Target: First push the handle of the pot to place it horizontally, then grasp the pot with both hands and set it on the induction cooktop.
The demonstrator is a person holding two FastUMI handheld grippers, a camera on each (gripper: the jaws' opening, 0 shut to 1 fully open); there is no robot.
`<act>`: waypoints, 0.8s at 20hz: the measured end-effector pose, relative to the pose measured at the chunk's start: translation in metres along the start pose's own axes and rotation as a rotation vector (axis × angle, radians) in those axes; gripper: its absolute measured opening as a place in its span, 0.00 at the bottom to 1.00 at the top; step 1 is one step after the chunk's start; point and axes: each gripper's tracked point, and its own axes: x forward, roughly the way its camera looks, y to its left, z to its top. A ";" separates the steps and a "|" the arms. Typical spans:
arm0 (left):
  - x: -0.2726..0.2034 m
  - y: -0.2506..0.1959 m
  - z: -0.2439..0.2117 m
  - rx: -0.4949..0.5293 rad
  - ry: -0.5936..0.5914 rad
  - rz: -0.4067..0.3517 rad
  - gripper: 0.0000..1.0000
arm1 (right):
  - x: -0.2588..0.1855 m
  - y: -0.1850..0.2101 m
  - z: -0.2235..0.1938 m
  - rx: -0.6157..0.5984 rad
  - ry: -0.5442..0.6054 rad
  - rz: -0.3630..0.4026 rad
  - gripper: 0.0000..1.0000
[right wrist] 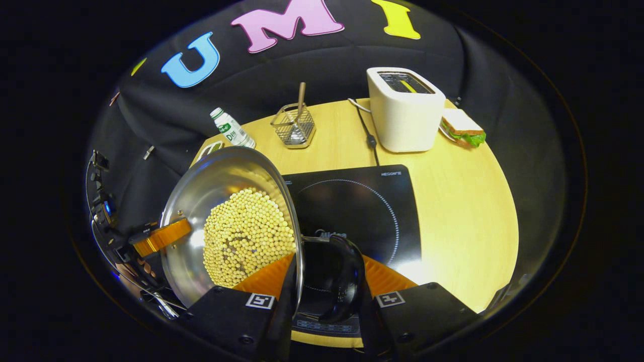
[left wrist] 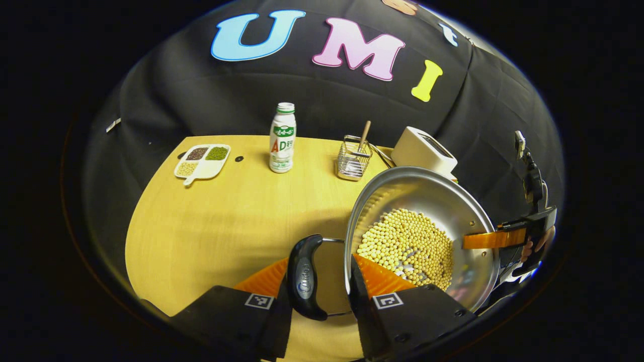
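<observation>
**Pot airborne on both handles, cooktop not yet under it**

Left tongs (left wrist: 319,281) closed on the pot's left handle (left wrist: 305,276); handle sits between both fingers, gripped. Right tongs (right wrist: 326,281) closed on the opposite handle (right wrist: 342,281), same story. In the right gripper view the far-off left tongs show at the pot's other rim, a hand behind them.

Pot (left wrist: 427,201) is steel, wide and shallow, with a loose layer of soybeans (left wrist: 407,244) in it. It looks lifted off the tabletop (left wrist: 221,226), held near the front edge. Induction cooktop (right wrist: 362,206) lies to the pot's right, in the front middle of the tabletop, apart from the pot.

Along the back edge: toaster (right wrist: 402,110), cord (right wrist: 366,130) running to the cooktop's back edge, wire basket (right wrist: 294,128), bottle (left wrist: 282,138), divided dish (left wrist: 201,161) at the back left corner, sandwich (right wrist: 463,128) at the back right.

Risks, my read:
- handles look like swing bails on wire; uneven lift lets the pot pivot and the beans slide to one side or spill
- hands drifting apart or together could twist a handle out of the fingers
- coming in low could knock the rim on the cooktop edge
- landing off the ring, or on the cord
</observation>
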 end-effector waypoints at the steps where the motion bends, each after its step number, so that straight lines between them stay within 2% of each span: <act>1: 0.005 -0.007 0.000 0.002 0.003 -0.001 0.57 | 0.000 -0.008 0.002 0.002 0.003 -0.001 0.58; 9: 0.040 -0.056 0.004 -0.006 0.012 0.005 0.57 | 0.005 -0.064 0.018 0.010 0.020 -0.005 0.58; 16: 0.063 -0.075 -0.001 -0.029 0.027 0.028 0.57 | 0.020 -0.092 0.022 0.014 0.044 -0.001 0.58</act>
